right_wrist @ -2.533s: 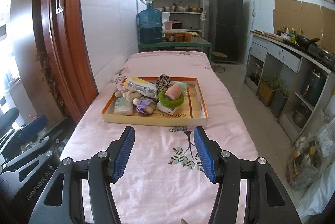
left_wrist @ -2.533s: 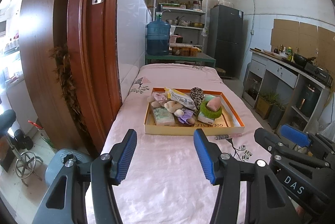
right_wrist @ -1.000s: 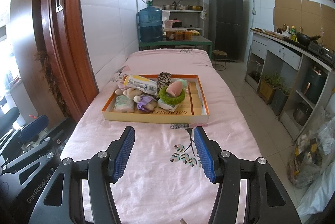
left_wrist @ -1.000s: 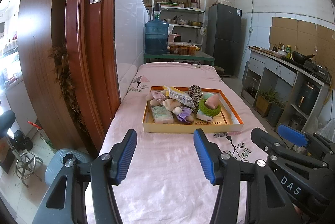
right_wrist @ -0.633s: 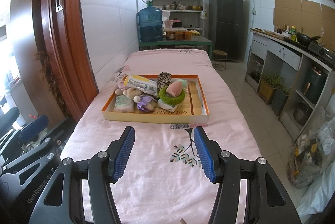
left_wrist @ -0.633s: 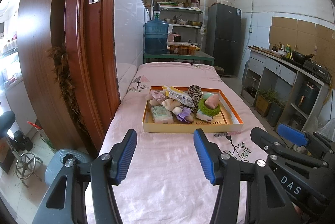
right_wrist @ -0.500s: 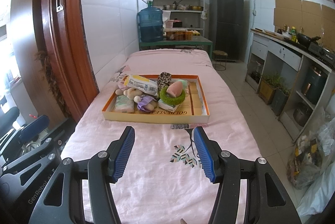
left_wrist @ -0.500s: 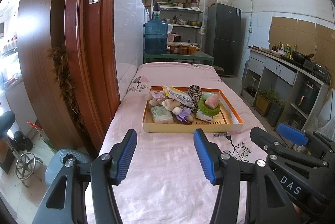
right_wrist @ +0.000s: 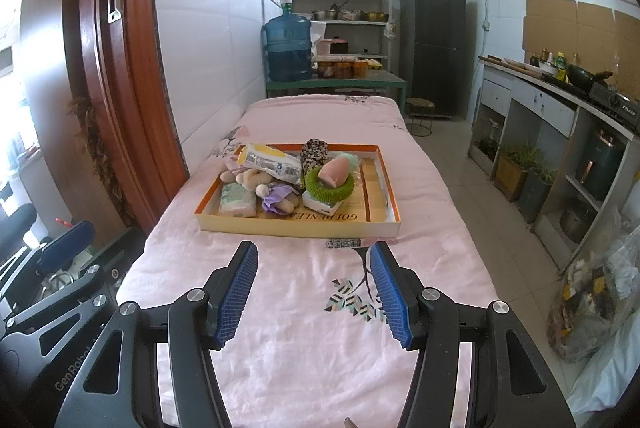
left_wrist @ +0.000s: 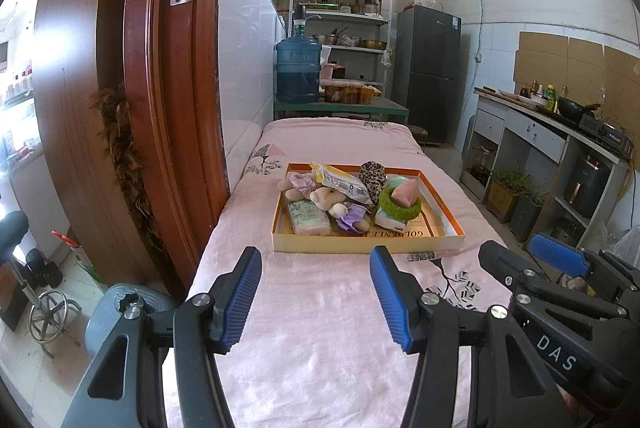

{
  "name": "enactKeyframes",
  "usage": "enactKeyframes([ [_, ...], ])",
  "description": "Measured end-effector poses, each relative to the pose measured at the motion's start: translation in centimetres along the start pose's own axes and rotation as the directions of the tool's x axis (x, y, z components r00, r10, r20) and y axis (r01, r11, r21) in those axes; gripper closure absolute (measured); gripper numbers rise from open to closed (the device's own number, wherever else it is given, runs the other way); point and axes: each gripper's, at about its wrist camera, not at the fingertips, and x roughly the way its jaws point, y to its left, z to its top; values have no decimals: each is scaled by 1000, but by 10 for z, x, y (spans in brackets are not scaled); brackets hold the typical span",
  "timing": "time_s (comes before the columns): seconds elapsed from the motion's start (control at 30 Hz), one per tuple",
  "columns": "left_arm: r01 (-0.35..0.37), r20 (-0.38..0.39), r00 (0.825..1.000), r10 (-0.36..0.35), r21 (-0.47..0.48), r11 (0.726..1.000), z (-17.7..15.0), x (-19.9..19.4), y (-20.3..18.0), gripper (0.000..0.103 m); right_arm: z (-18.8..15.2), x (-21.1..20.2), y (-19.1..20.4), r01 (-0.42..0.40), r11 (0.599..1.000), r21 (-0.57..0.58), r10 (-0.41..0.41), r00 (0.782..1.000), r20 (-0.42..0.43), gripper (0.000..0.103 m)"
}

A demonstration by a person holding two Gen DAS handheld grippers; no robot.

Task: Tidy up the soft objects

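**Both grippers wide and empty before the tray**

The left gripper [left_wrist: 316, 292] and the right gripper [right_wrist: 314, 288] hover over the near end of the pink cloth-covered table [right_wrist: 312, 348], each with its blue-padded jaws spread apart and nothing between them. A bare stretch of cloth lies between the fingertips and the shallow orange-rimmed cardboard tray [right_wrist: 296, 226], which sits mid-table, well apart from both grippers.

The soft things are heaped in the tray's left and middle part: a pale green tissue pack [right_wrist: 238, 200] at the front left, a beige plush bear [right_wrist: 252, 180] behind it, a purple fabric toy [right_wrist: 278, 200], a fuzzy green ring [right_wrist: 330, 188] holding a pink sponge [right_wrist: 336, 168], a yellow-and-white packet [right_wrist: 272, 160] and what looks like a leopard-print pouch [right_wrist: 314, 152]. The tray's right part is bare.

The table's left edge runs close along the white tiled wall [right_wrist: 208, 68] and brown wooden door frame [right_wrist: 120, 88]; its right edge faces open floor [right_wrist: 472, 196].
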Motion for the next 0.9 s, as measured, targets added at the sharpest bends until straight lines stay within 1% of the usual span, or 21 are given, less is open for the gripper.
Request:
enactKeyframes([
  [0.9,0,-6,1000,0,0,1000,-8,1,0,47,-2,1,1,-1,1000,0,1,1000,-3,43],
])
